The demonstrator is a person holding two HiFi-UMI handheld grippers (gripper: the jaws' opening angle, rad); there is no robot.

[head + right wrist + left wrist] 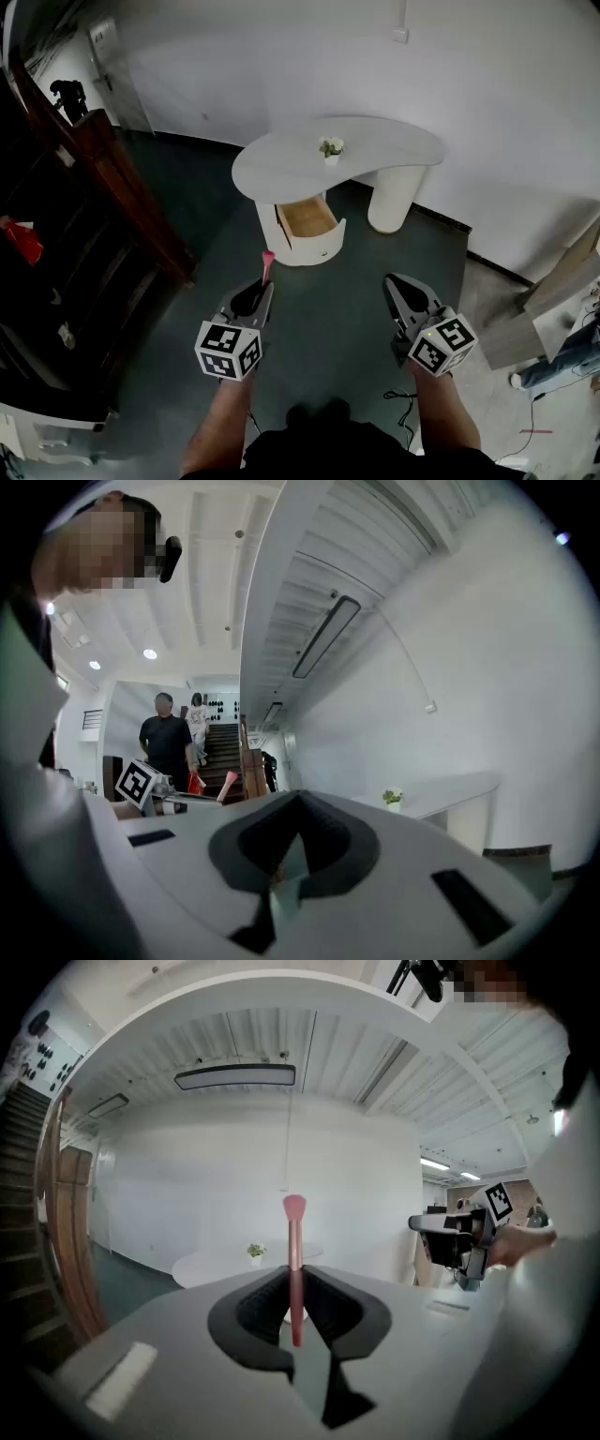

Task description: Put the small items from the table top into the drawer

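Looking at this one, the whole thing hinges on where the drawer (307, 218) sits relative to the left hand-held gripper (265, 281). That one is clenched on a pink brush (267, 265). In the left gripper view the handle is pinched between the pads and the brush (294, 1241) stands pretty much upright, bristle end on top, well clear of the jaw tips. So its long axis runs up and down, across the way the left hand-held gripper (294, 1274) points.

The drawer is pulled out from under the left end of the tabletop (375, 141), open side up, with its front facing the person. It's straight ahead and a touch to the right of the brush, and well apart from it, with a stretch of bare floor between. Nothing is near enough to drop yet.

The left side is clearly the closer one to line up with the drawer. The right hand-held gripper (394, 281) hangs further out to the right. In its own view the right hand-held gripper (298, 799) has its jaws together with nothing in them.

My guess is the brush needs tipping over so it goes in lying flat rather than standing up. The only thing I can make out on the tabletop is a little potted plant (331, 149) near the middle, toward the near edge.
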